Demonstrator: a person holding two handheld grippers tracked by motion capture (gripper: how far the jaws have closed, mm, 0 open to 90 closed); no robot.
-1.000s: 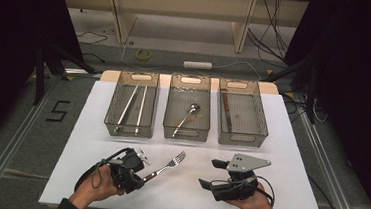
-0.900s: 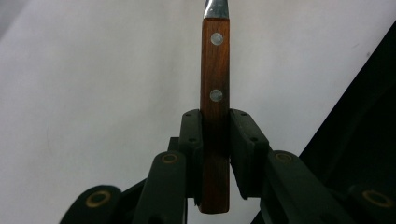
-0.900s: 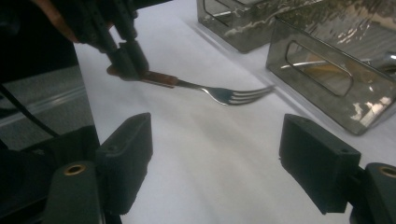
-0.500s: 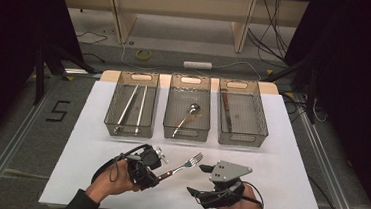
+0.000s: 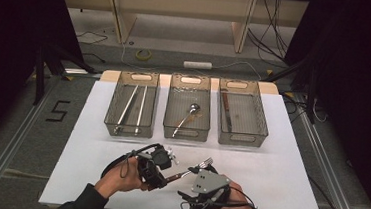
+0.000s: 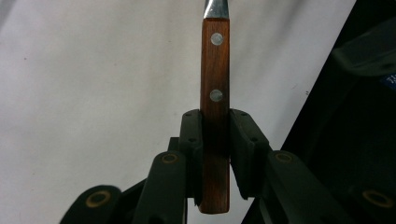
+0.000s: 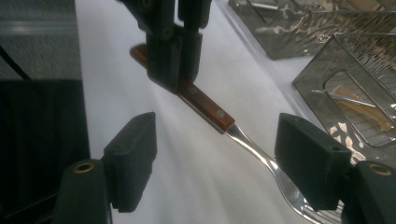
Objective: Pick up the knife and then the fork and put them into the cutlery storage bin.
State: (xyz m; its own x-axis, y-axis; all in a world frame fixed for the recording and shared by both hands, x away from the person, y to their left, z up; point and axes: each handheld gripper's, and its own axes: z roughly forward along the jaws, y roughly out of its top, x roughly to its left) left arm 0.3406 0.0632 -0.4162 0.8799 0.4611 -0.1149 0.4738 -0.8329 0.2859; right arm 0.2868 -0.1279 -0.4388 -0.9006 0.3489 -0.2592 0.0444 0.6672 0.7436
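Fork (image 6: 215,93) handle clamped between left gripper (image 6: 215,140) jaws.

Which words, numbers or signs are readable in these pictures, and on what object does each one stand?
"5": a black digit marked on the grey floor, left of the white table.
Unreadable: a small dark blue label with pale marks at the right edge of the left gripper view, too blurred and cut off.
No text is readable on the fork, the trays or the grippers.

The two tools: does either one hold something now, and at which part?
The left tool holds a fork by the lower part of its wooden handle. The right tool is open around the fork's metal neck and holds nothing.
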